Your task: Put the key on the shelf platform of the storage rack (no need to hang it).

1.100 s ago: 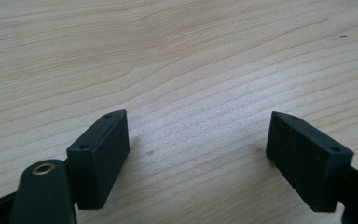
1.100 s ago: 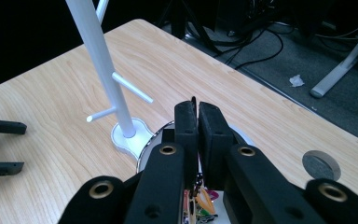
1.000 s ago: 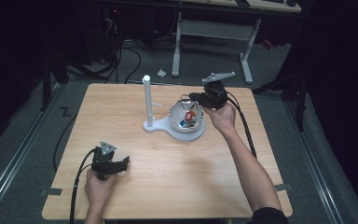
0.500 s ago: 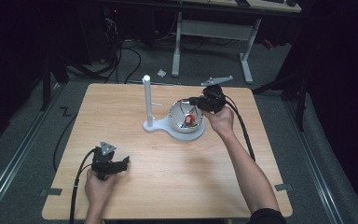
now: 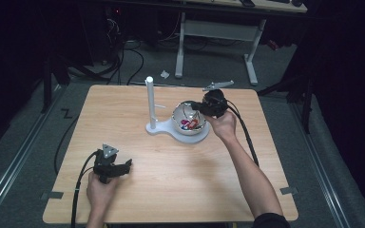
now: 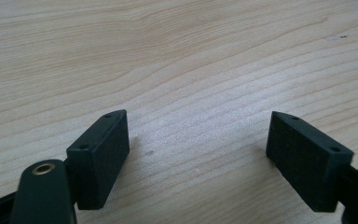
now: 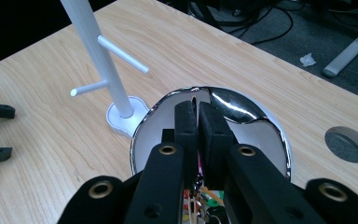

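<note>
The right gripper (image 7: 198, 126) sits with its two black jaws pressed almost flat together, a thin dark slit between the pads; whether something slim is pinched there cannot be told. In the high view the right gripper (image 5: 197, 105) hangs over the far-right rim of the shiny chrome bowl with a white inside (image 5: 178, 116). From its own camera the jaws tilt down over that bowl (image 7: 242, 105), tips near the far inner wall. Directly below and behind the tips, low in the bowl, lies a tangle of small coloured pieces (image 7: 200, 198), red, orange and blue, which the high view also catches as a bright cluster (image 5: 190, 124). That is the relation that counts: the pieces lie straight beneath the jaws, so any grab would likely be a short drop.

Beyond the bowl, ahead and to the left of the jaws, rises the white post with two thin side pegs (image 7: 100, 60) on the white base it shares with the bowl.

The left gripper (image 5: 123, 165) rests well apart, at the near-left of the pale wooden table (image 5: 138, 190), its jaws spread wide over bare wood (image 6: 191, 70) and holding nothing. The right hand is plainly the nearer.
</note>
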The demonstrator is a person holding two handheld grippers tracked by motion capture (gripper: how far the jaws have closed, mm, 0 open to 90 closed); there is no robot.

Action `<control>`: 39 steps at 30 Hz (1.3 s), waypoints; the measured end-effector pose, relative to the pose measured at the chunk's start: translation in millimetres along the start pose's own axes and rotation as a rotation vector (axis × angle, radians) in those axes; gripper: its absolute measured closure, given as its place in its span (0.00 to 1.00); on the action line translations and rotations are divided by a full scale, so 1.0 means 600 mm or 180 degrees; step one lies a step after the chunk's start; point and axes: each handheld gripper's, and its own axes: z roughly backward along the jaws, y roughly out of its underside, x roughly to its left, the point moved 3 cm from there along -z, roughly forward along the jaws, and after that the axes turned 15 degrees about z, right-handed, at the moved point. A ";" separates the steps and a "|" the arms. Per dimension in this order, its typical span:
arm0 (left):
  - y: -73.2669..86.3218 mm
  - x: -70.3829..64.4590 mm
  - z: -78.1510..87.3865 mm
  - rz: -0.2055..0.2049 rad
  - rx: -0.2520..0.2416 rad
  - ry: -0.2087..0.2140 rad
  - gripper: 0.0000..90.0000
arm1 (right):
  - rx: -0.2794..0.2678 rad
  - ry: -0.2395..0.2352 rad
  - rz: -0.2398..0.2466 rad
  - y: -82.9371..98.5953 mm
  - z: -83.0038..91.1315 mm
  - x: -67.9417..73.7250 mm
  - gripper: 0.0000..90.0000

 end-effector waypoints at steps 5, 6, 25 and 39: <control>0.000 0.000 0.000 0.0001 0.0003 0.0000 0.24 | 0.0019 -0.0010 -0.0001 0.004 -0.006 0.000 0.97; 0.000 0.000 0.000 0.0001 0.0000 0.0001 0.24 | 0.0026 -0.0012 -0.0015 0.004 -0.006 0.000 0.97; 0.000 0.000 0.000 0.0001 -0.0002 0.0000 0.24 | 0.0264 0.0042 -0.0056 0.026 -0.033 -0.008 0.97; 0.000 0.000 0.000 0.0001 -0.0002 0.0000 0.24 | 0.0334 0.0138 -0.0117 0.035 -0.042 -0.013 0.97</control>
